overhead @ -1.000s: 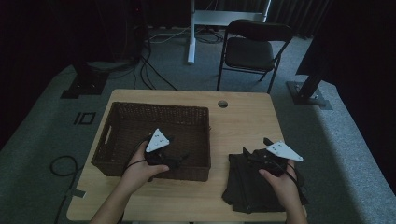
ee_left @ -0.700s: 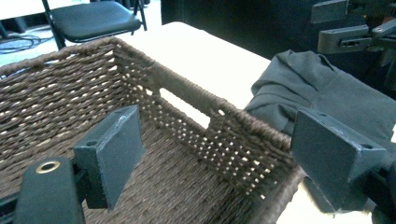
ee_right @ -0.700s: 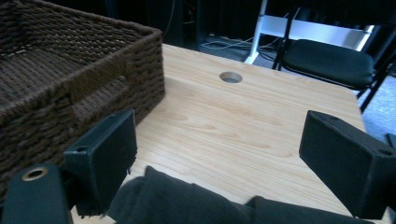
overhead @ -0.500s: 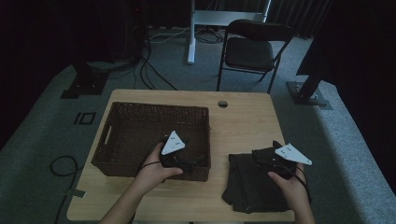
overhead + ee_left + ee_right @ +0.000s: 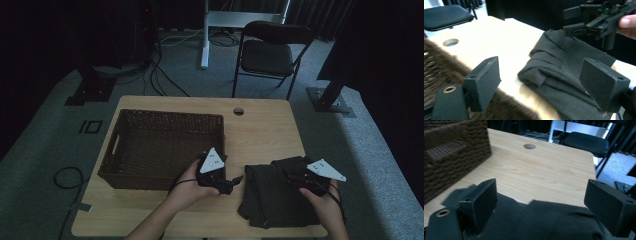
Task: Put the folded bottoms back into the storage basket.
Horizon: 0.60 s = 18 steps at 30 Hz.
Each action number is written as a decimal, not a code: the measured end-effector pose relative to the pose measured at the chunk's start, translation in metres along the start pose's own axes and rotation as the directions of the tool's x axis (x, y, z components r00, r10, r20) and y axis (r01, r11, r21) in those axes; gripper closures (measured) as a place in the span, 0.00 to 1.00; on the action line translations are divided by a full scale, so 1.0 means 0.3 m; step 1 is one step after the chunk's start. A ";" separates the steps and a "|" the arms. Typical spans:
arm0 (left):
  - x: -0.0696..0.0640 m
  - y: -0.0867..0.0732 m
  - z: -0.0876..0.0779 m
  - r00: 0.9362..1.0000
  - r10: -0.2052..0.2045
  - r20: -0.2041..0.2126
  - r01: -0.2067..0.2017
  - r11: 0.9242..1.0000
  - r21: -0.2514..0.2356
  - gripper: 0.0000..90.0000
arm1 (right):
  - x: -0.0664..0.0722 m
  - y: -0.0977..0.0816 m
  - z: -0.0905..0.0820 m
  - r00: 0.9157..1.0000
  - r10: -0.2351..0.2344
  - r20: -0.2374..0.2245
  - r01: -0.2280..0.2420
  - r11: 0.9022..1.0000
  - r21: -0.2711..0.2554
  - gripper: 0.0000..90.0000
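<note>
A dark folded cloth (image 5: 272,197) lies on the wooden table (image 5: 260,130) at the front right. My left gripper (image 5: 234,181) hovers by the basket's front right corner, pointing right at the cloth's left edge. Its jaws stand open in the left gripper view (image 5: 541,67), with the cloth (image 5: 564,75) beyond them and nothing gripped. My right gripper (image 5: 292,176) hangs over the cloth's right part, and it also shows in the left gripper view (image 5: 579,25). In the right gripper view its jaws (image 5: 544,187) are open just above the cloth (image 5: 541,222).
A dark wicker basket (image 5: 165,145) takes up the table's left half; its wall (image 5: 451,152) stands close on the left in the right gripper view. A cable hole (image 5: 238,111) sits near the far edge. A folding chair (image 5: 270,52) stands behind the table.
My left gripper has moved right, from over the basket to its front right corner beside the cloth. My right gripper has shifted right and a little nearer the front edge.
</note>
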<state>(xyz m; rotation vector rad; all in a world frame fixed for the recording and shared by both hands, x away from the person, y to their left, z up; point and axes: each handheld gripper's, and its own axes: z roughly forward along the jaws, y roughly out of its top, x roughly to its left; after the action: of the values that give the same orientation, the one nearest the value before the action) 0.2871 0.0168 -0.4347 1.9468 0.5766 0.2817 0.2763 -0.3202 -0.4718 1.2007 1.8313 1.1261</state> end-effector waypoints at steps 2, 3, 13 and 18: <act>-0.021 0.000 0.023 1.000 0.000 0.020 0.000 1.000 0.005 0.20 | -0.018 -0.011 -0.004 1.000 0.007 0.009 -0.007 1.000 0.003 0.12; -0.032 -0.001 0.036 1.000 -0.005 0.031 0.005 1.000 0.008 0.20 | -0.026 -0.016 -0.006 1.000 0.009 0.014 -0.009 1.000 0.004 0.12; -0.147 -0.022 0.150 0.996 0.006 0.092 -0.008 1.000 0.021 0.21 | -0.079 -0.064 -0.003 0.999 0.017 0.032 -0.018 0.999 0.030 0.12; -0.187 -0.047 0.206 0.997 -0.014 0.079 0.012 1.000 0.024 0.20 | -0.089 -0.085 0.002 0.999 0.019 0.031 -0.020 0.999 0.041 0.12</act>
<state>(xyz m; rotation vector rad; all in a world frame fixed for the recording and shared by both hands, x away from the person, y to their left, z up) 0.2624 -0.0558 -0.4709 1.9671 0.5430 0.1892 0.2772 -0.3500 -0.4934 1.2551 1.8321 1.0792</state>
